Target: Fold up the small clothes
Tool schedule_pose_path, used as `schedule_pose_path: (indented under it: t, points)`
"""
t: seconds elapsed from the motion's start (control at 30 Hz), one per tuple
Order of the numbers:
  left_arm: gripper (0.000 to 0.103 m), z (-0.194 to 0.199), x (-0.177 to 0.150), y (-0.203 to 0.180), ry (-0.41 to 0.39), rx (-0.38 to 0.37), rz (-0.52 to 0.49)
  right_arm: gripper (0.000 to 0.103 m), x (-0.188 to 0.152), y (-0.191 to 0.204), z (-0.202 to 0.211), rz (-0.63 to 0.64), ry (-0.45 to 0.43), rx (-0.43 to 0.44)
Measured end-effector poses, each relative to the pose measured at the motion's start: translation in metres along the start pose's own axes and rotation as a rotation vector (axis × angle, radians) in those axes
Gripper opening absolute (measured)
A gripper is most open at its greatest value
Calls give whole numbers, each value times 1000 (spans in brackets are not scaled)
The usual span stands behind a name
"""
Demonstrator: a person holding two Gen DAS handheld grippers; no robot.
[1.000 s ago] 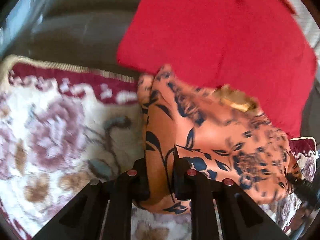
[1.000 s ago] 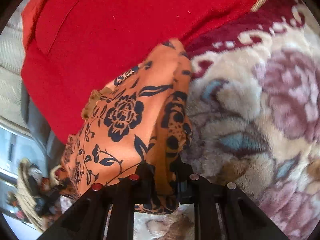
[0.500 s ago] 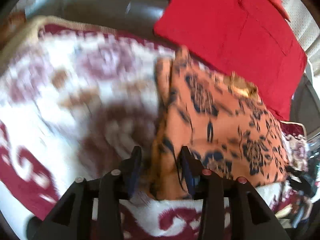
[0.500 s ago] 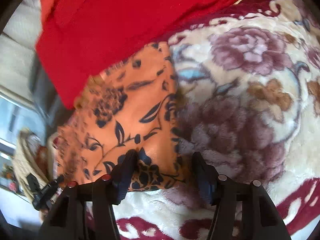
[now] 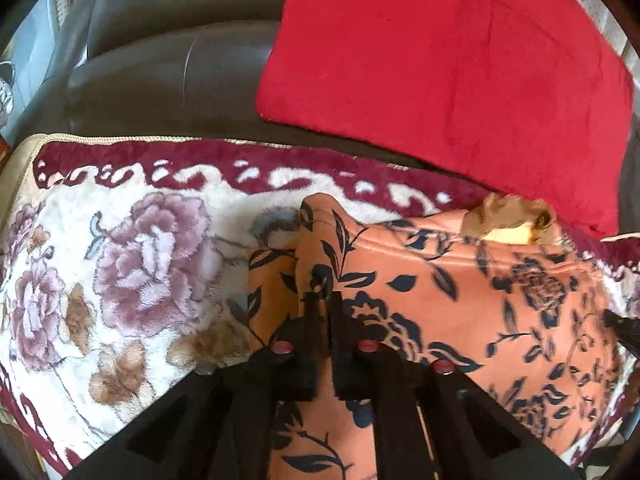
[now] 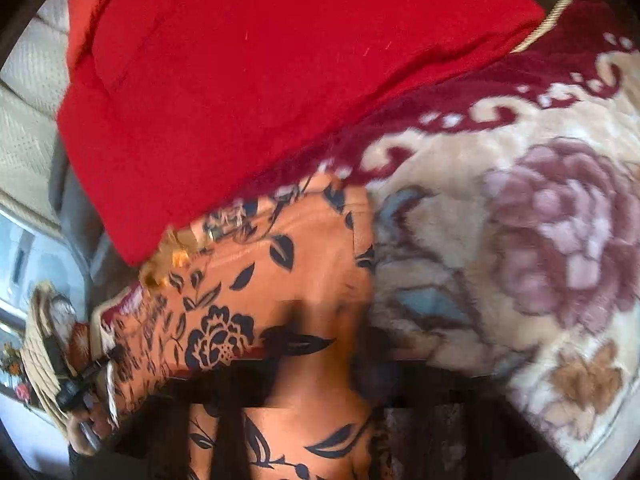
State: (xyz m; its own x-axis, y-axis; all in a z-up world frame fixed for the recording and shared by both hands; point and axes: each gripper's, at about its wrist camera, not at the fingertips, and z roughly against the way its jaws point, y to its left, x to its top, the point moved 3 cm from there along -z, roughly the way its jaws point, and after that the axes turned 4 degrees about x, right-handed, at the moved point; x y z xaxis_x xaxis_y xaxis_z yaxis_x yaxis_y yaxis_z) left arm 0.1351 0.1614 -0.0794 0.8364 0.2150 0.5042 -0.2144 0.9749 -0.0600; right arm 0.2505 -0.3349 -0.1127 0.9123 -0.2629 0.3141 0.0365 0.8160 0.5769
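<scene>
An orange garment [image 5: 460,304] with a dark blue floral print lies folded on a floral plush blanket [image 5: 132,264]. My left gripper [image 5: 325,308] is shut on the garment's left edge, fabric draped over its fingers. In the right wrist view the same garment [image 6: 280,276] fills the lower middle. My right gripper [image 6: 332,328] is blurred, its jaws standing on either side of the garment's right edge; whether they pinch the cloth does not show.
A red cushion [image 5: 460,68] leans on the brown leather sofa back [image 5: 168,60] just behind the garment, and shows in the right wrist view [image 6: 260,72]. The blanket's maroon border [image 5: 224,160] runs along the back. A woven basket [image 6: 40,364] sits off the left.
Both grippers, open half a second ago, have closed in on the garment's edges. Both views have moved forward over the garment toward the cushion.
</scene>
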Motion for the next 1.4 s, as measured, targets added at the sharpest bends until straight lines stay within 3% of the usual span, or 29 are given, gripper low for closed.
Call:
schedule_pose_path:
  t: [0.07, 0.17, 0.23, 0.33, 0.4, 0.43, 0.47, 0.5, 0.53, 0.57, 0.6, 0.67, 0.7, 0.8, 0.87, 0.93, 1.0, 1.07, 1.1, 1.13, 1.2, 1.3, 1.4]
  points:
    - [3, 31, -2, 3, -95, 0, -6, 9, -1, 14, 9, 82, -24, -59]
    - [3, 75, -15, 21, -211, -22, 45, 8, 3, 43, 53, 166, -140, -57]
    - [3, 85, -19, 26, -247, -13, 50, 8, 9, 54, 73, 210, -206, -69]
    - [4, 48, -14, 19, -207, 17, 16, 8, 26, 52, 59, 208, -211, -88]
    - [7, 3, -13, 20, -95, 71, 6, 13, 33, 39, 28, 180, -167, -118]
    - [8, -16, -14, 21, -34, 80, 9, 13, 33, 25, 2, 148, -97, -140]
    - [9, -24, -16, 25, -15, 83, 23, 14, 26, 17, -16, 119, -46, -152]
    - [12, -16, -17, 28, -51, 70, 42, 14, 22, 9, -26, 99, -15, -148]
    - [15, -6, -18, 29, -72, 71, 47, 17, 16, 7, -18, 103, -62, -136]
    - [24, 5, -19, 31, -93, 78, 52, 31, 14, 7, -10, 106, -88, -137]
    - [30, 19, -20, 34, -126, 91, 59, 51, 10, 7, 5, 101, -123, -141]
    - [31, 42, -22, 37, -176, 93, 67, 68, 6, 7, 29, 82, -184, -145]
    - [31, 54, -24, 38, -196, 76, 73, 68, 3, 10, 43, 79, -221, -137]
    - [37, 84, -37, 29, -227, 21, 55, 68, -12, 35, 73, 84, -239, 5]
    - [42, 93, -46, 18, -249, 1, 13, 68, -32, 58, 79, 115, -205, 113]
    - [49, 91, -60, 5, -248, -5, -14, 75, -59, 72, 71, 114, -140, 238]
    - [53, 67, -72, -3, -194, 12, -50, 78, -73, 65, 50, 79, -75, 251]
    - [53, 31, -83, -5, -89, 103, -97, 77, -81, 32, 24, -21, -27, 168]
    - [56, 15, -89, 0, -40, 146, -107, 69, -84, 12, 16, -105, -13, 126]
    - [56, 18, -91, 5, -64, 123, -85, 67, -87, 2, 21, -164, -32, 159]
    - [55, 35, -93, 15, -74, 118, -31, 68, -89, 6, 41, -138, -85, 158]
    - [55, 68, -100, 22, -150, 72, -2, 73, -99, 17, 74, -90, -159, 195]
    - [55, 86, -118, 30, -161, 37, 27, 74, -128, 10, 90, -140, -185, 234]
